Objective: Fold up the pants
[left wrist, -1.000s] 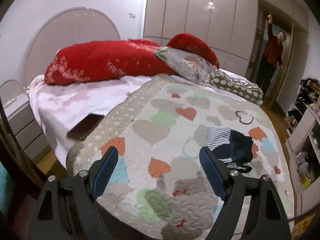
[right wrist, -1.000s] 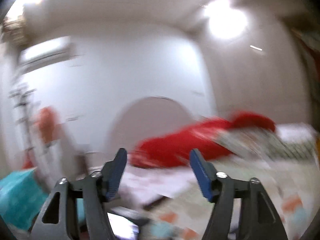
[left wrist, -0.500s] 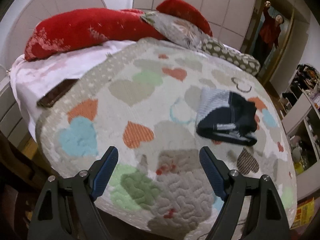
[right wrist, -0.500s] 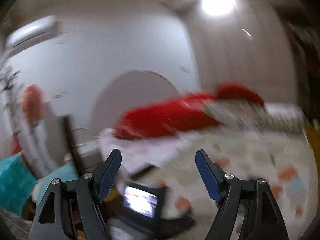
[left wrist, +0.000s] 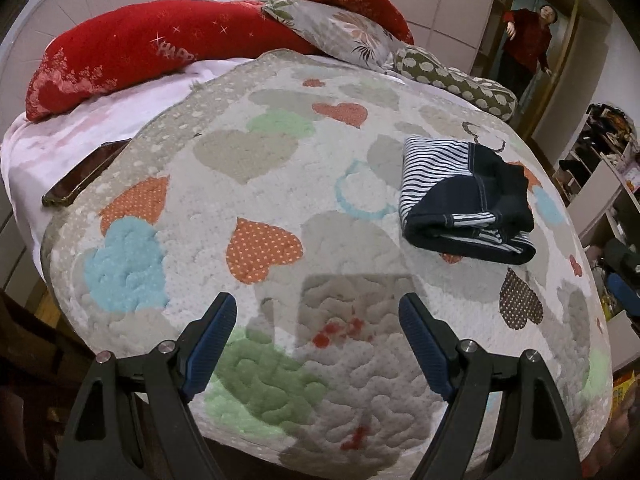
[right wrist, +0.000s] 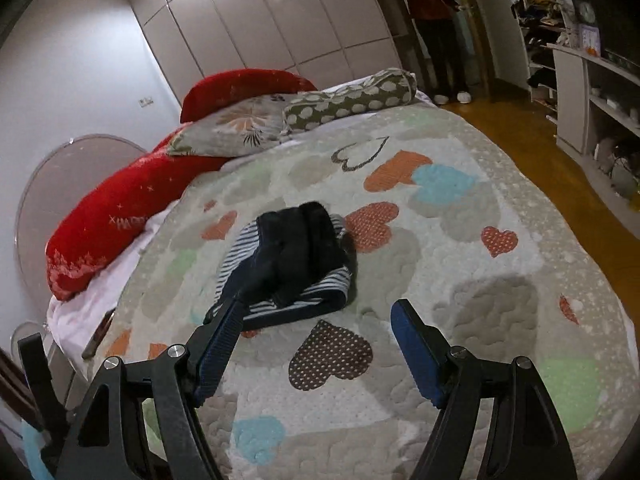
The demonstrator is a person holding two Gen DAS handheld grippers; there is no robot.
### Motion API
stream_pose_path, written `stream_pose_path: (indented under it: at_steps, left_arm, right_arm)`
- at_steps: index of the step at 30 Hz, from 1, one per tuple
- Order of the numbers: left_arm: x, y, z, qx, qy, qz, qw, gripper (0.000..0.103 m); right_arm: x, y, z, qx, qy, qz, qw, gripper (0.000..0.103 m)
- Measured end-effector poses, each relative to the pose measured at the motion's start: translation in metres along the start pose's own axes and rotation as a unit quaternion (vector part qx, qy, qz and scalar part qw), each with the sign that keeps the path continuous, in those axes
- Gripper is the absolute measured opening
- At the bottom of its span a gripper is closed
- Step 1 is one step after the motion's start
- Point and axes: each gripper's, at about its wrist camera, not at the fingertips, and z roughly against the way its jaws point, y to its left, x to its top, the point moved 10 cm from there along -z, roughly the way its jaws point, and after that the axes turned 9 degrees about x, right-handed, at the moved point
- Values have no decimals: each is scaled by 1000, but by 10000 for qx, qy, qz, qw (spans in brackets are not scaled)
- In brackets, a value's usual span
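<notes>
A small pair of navy pants with striped panels [left wrist: 464, 196] lies bunched on the heart-patterned quilt [left wrist: 280, 184], right of centre in the left wrist view. It also shows in the right wrist view [right wrist: 288, 264], just ahead of that gripper's left finger. My left gripper [left wrist: 316, 316] is open and empty above the quilt's near edge, well left of the pants. My right gripper [right wrist: 318, 320] is open and empty, just short of the pants.
Red pillows [left wrist: 132, 52], a floral pillow [left wrist: 340, 32] and a spotted bolster [left wrist: 452, 80] lie at the head of the bed. A dark phone [left wrist: 80, 184] lies on the pink sheet at left. A person in red [left wrist: 528, 44] stands in the doorway. Shelves [right wrist: 596, 96] stand at right.
My left gripper has moved in over the bed and tilted down. My right gripper has swung from the wall and headboard round to the quilt and the pants.
</notes>
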Motion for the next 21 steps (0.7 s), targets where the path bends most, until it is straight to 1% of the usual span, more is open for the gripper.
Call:
stream_pose_path:
  at_steps: [3, 4, 5, 7, 8, 9, 10, 11, 13, 15, 17, 19, 21]
  left_arm:
    - [1, 6, 0, 59, 104, -28, 9999, 82]
    - [5, 6, 0, 86, 115, -104, 9998, 82]
    - [13, 3, 2, 115, 45, -227, 9997, 82]
    - [34, -1, 5, 266, -273, -395, 9985, 82]
    - [47, -4, 6, 421, -477, -466, 9969, 82]
    - [59, -8, 6, 496, -624, -525, 9954, 82]
    - [72, -14, 5, 506, -740, -590, 9942, 82]
    - [82, -19, 2, 540, -780, -657, 9933, 82]
    - [98, -26, -2, 554, -786, -693, 9930, 82]
    - [104, -34, -8, 543, -698, -759, 9932, 82]
    - [102, -38, -13, 526, -603, -828, 9934, 82]
    - [94, -42, -18, 563, -516, -935, 9927, 82]
    - [84, -45, -28, 686, -332, -1105, 9909, 82]
  right_arm:
    - [-8, 9, -8, -92, 138, 229, 9996, 81]
    - [-10, 15, -10, -125, 187, 320, 9992, 81]
    - [-8, 18, -15, -147, 223, 405, 9988, 81]
    - [-7, 22, -21, -286, 333, 669, 9968, 81]
    - [-1, 21, -32, -485, 429, 891, 9939, 81]
    - [5, 18, -39, -668, 427, 1013, 9917, 81]
    - [14, 14, -48, -872, 417, 1100, 9892, 81]
    - [21, 11, -57, -958, 474, 1145, 9877, 81]
    - [33, 3, -73, -1037, 616, 1062, 9870, 81]
    - [40, 1, -78, -1040, 655, 1008, 9873, 81]
    - [41, -2, -78, -1141, 671, 1066, 9855, 81]
    - [36, -4, -76, -1075, 661, 1020, 9867, 81]
    - [23, -11, -78, -1028, 796, 877, 9876, 81]
